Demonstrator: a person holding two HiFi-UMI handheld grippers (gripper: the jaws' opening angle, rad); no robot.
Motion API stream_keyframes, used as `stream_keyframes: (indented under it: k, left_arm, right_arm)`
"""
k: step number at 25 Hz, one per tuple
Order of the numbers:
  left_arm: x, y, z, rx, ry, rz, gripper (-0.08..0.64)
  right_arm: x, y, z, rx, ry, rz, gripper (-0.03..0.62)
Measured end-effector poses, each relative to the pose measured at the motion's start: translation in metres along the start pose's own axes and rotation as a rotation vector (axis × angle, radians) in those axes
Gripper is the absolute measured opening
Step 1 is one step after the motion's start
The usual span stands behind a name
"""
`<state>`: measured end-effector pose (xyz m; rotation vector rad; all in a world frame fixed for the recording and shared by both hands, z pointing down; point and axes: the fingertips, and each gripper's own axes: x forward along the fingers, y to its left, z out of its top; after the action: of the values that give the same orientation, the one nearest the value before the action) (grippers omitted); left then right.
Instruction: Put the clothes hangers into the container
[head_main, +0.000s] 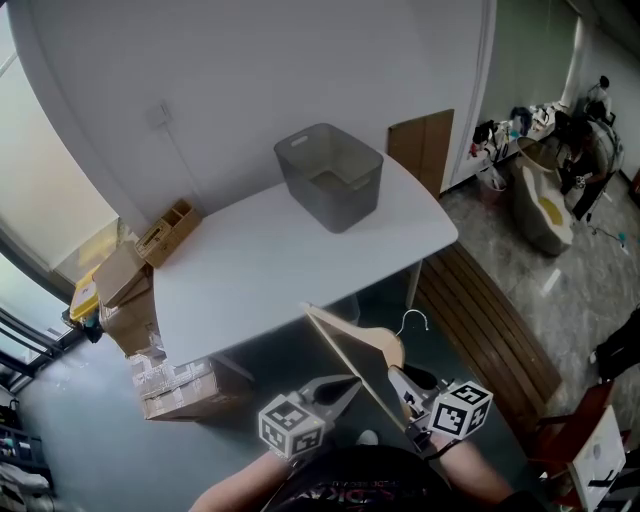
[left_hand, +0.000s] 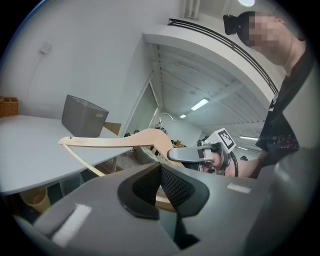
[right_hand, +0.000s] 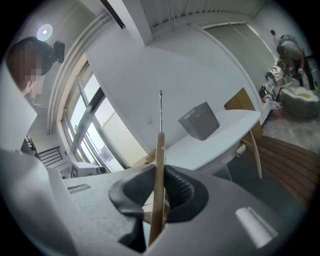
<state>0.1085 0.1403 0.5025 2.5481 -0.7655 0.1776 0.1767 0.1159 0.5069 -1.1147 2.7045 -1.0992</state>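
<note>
Wooden clothes hanger (head_main: 372, 343): clamped edge-on in my right gripper (right_hand: 159, 196), well short of the grey container (head_main: 330, 178) far ahead on the bench (head_main: 260, 275). My left gripper (left_hand: 161, 176): jaws together, empty. Step, as I judge: carrying. Next: reach over the rim and release.

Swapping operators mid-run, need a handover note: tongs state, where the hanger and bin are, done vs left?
Right tongs: shut on the wooden hanger, held in the air before the table's near edge.
Left tongs: jaws together, nothing between them, tips by the hanger's lower bar.
Grey container: on the white table, far side, no hanger visible inside.
Done: hanger in hand. Left: carry it over, drop it in.
</note>
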Motion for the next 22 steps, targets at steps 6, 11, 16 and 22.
stream_keyframes:
  k: [6, 11, 16, 22]
  left_arm:
    - [-0.008, 0.014, 0.013, 0.006, -0.024, 0.015, 0.003]
    - [-0.016, 0.028, 0.022, 0.017, -0.039, 0.024, 0.003]
    - [-0.024, 0.043, 0.034, 0.018, -0.05, 0.028, 0.003]
    - [-0.027, 0.061, 0.047, 0.009, -0.06, 0.023, 0.003]
  right_arm:
    - [0.01, 0.005, 0.011, -0.024, -0.009, -0.005, 0.055]
    - [0.024, 0.01, 0.018, -0.037, -0.015, -0.005, 0.055]
    - [0.039, 0.016, 0.031, -0.052, -0.027, -0.007, 0.055]
    - [0.056, 0.017, 0.044, -0.068, -0.04, -0.021, 0.055]
